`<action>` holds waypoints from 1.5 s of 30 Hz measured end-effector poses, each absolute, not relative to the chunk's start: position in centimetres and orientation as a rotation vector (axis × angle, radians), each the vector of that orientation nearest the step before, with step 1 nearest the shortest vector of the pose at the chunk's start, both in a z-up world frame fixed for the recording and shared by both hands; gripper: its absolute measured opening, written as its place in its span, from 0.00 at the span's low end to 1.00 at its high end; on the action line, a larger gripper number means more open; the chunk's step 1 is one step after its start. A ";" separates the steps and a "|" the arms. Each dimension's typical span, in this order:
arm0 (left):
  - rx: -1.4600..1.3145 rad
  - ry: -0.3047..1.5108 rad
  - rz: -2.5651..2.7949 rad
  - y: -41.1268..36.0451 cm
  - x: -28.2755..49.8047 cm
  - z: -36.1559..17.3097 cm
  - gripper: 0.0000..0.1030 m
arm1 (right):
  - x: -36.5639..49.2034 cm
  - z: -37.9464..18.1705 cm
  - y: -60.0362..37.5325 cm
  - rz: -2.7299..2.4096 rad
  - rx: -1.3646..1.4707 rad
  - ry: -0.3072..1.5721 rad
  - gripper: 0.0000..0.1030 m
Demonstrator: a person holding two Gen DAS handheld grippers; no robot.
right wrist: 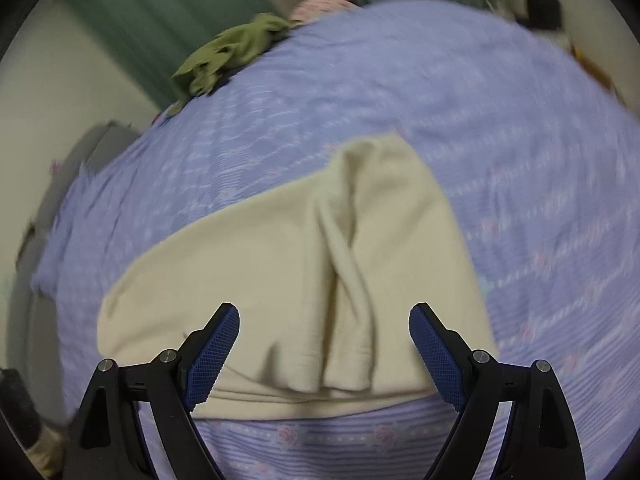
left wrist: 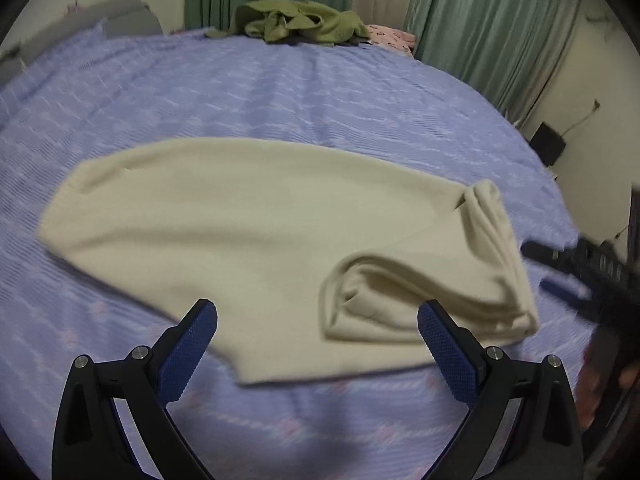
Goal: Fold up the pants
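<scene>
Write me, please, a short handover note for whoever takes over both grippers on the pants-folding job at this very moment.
Left gripper: open, empty, above the near edge of the pants.
Right gripper: open, empty, over the bunched end of the pants.
Cream pants: lying on the purple bedspread, mostly flat, with one end folded back on itself in loose, rumpled layers.
Done: a first fold seems laid, untidily.
Left: smooth the rumpled end, then probably fold again to a compact shape.
Elsewhere: a green garment is heaped at the far edge of the bed, apart from the pants.
</scene>
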State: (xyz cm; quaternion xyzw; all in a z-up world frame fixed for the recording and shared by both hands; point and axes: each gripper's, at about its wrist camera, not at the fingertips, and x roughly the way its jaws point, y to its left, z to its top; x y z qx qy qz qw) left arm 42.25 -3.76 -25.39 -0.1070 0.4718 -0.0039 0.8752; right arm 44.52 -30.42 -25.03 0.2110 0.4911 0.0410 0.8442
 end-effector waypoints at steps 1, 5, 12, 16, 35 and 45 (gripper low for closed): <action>-0.244 0.999 -0.009 -3.8 42.8 -25.8 0.99 | 44.5 -25.5 -30.7 0.082 0.469 1.040 0.86; -0.342 1.088 -0.012 -3.8 45.2 -28.8 0.98 | 44.6 -27.5 -30.2 0.088 0.522 1.074 0.86; -0.451 1.172 -0.001 -3.3 46.4 -32.4 0.71 | 45.9 -29.2 -28.8 0.132 0.514 1.140 0.86; -0.498 1.165 -0.075 -3.2 45.3 -32.4 0.26 | 46.4 -29.5 -27.2 0.192 0.437 1.181 0.47; -0.500 1.057 -0.092 -0.4 42.7 -31.8 0.06 | 61.9 -24.4 -11.3 0.381 0.038 1.047 0.18; -0.536 1.088 -0.085 -0.1 42.3 -33.4 0.06 | 64.6 -27.2 -8.7 0.465 0.101 1.072 0.54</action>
